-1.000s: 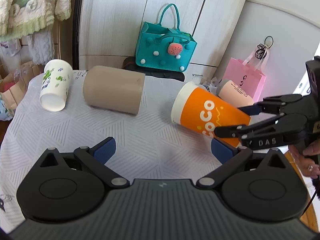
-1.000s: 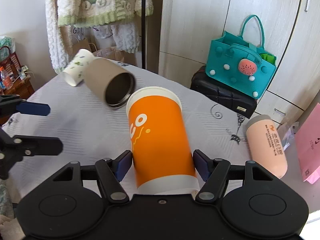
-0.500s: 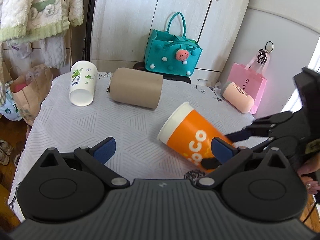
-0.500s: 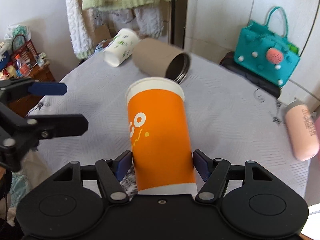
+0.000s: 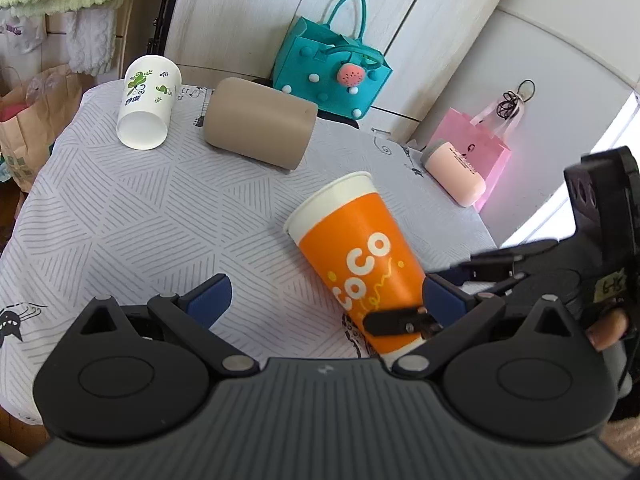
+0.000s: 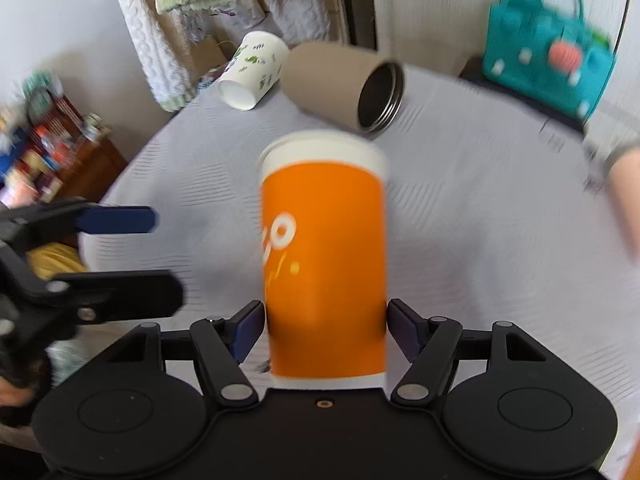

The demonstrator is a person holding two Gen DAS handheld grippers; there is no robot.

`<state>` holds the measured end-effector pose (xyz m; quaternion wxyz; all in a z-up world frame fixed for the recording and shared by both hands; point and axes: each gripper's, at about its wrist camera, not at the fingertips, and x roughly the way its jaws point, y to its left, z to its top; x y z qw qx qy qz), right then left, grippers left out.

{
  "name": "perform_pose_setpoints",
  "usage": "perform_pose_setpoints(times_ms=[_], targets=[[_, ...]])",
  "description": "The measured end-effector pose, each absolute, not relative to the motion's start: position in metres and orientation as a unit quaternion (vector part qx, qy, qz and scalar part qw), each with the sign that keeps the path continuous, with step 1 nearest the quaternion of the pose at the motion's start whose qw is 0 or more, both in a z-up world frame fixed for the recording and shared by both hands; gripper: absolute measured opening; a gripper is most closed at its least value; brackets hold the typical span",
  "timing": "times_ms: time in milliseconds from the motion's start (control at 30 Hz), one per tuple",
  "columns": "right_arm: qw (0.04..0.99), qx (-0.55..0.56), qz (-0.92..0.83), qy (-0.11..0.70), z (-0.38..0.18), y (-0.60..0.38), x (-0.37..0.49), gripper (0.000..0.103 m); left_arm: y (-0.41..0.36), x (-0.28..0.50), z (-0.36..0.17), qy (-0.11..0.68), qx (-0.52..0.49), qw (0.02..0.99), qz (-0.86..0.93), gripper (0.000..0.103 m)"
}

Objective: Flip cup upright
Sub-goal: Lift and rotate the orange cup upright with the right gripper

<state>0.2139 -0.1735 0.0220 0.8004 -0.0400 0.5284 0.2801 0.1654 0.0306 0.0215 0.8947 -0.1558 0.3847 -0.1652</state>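
table (image 5: pixel 120 216) under a grey line-patterned cloth | tan tumbler (image 5: pixel 260 134) on its side at the far end | orange Coco paper cup (image 6: pixel 324 256) tilted above the cloth, rim away, pinched near its base by right gripper (image 6: pixel 326 330) | white leaf-print cup (image 5: pixel 146 102) lying beside tumbler | left gripper (image 5: pixel 320 294) spread wide, holding nothing

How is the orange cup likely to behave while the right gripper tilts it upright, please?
The orange cup looks like thin paper, so probably light and easily crushed if the right gripper squeezes harder. Its base looks narrower than its rim, so it may tip once stood up.
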Motion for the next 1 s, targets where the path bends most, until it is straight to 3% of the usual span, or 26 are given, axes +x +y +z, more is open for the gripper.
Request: perform_pose_setpoints(times_ms=[133, 267, 433, 667, 733, 833, 900, 1000], targets=[[0.800, -0.035, 0.283, 0.528, 0.017, -0.178, 0.211, 0.073, 0.027, 0.174, 0.013, 0.395, -0.177, 0.884, -0.177, 0.103], [0.798, -0.027, 0.309, 0.516, 0.022, -0.183, 0.210, 0.085, 0.021, 0.184, 0.005, 0.404, -0.192, 0.876, -0.181, 0.103], [0.807, -0.037, 0.322, 0.494, 0.032, -0.187, 0.215, 0.091, 0.015, 0.198, -0.004, 0.414, -0.220, 0.863, -0.190, 0.101], [0.796, -0.045, 0.355, 0.489, 0.032, -0.185, 0.231, 0.090, 0.011, 0.220, -0.019, 0.439, -0.267, 0.835, -0.198, 0.098], [0.792, -0.040, 0.361, 0.490, 0.031, -0.187, 0.235, 0.086, 0.010, 0.225, -0.025, 0.447, -0.284, 0.824, -0.203, 0.092], [0.789, -0.035, 0.361, 0.497, 0.025, -0.189, 0.236, 0.074, 0.008, 0.223, -0.028, 0.443, -0.281, 0.826, -0.206, 0.091], [0.794, -0.036, 0.362, 0.487, 0.025, -0.190, 0.232, 0.074, 0.005, 0.219, -0.027, 0.432, -0.266, 0.836, -0.210, 0.090], [0.802, -0.044, 0.366, 0.471, 0.025, -0.192, 0.224, 0.074, 0.003, 0.220, -0.028, 0.435, -0.275, 0.825, -0.231, 0.080]])
